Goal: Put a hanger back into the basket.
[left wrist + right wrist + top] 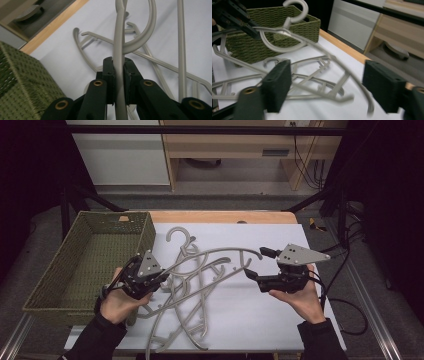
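The left gripper point(119, 75) clamps a light, stiff grey hanger point(215, 254) by its arm, lifted from the pile point(185, 290) ahead. The right gripper point(256, 263) stands wide, the hanger's far tip between its jaws, untouched. Smooth plastic may slip; gripping near the hook steadies it.

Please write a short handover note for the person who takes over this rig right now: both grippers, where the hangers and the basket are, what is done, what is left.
Left gripper: shut on one grey hanger, lifted above the pile, gripped on its arm near the hook.
Right gripper: open, holding nothing; the lifted hanger's far end lies between its jaws, untouched.
Other hangers: tangled in a pile on the white table, between the two hands.
Green basket: at the table's left end; what can be seen of its inside holds no hanger.
Done: one hanger raised from the pile.
Left: probably free it from the tangle, place it in the basket, then the rest.
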A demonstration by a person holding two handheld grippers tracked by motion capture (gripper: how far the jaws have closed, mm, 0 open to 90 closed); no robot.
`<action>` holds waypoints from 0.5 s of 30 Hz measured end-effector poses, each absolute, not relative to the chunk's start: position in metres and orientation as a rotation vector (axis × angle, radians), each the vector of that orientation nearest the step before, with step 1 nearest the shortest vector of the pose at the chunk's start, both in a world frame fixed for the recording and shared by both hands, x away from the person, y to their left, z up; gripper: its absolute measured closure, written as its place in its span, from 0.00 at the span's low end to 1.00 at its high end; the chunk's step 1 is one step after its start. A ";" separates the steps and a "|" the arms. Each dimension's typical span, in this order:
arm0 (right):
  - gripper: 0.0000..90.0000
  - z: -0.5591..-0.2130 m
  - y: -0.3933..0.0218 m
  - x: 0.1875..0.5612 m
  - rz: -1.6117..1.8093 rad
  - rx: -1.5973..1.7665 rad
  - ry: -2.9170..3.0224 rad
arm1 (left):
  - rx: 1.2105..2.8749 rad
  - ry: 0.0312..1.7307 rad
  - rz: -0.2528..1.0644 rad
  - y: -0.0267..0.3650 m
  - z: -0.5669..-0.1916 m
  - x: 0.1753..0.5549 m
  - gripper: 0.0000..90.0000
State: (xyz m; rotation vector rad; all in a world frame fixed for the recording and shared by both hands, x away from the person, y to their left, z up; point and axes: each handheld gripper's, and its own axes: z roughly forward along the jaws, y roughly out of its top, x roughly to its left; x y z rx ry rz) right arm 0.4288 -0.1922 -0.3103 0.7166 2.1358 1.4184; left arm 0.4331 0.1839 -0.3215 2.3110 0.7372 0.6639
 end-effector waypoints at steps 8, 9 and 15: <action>0.11 -0.343 -0.208 0.418 1.424 0.918 2.068 | 2.263 0.742 0.730 0.190 -0.305 0.434 0.91; 0.11 -0.348 -0.212 0.417 1.435 0.951 2.057 | 2.238 0.749 0.739 0.194 -0.300 0.435 0.91; 0.10 -0.368 -0.225 0.415 1.427 1.044 2.007 | 2.162 0.780 0.756 0.212 -0.285 0.439 0.91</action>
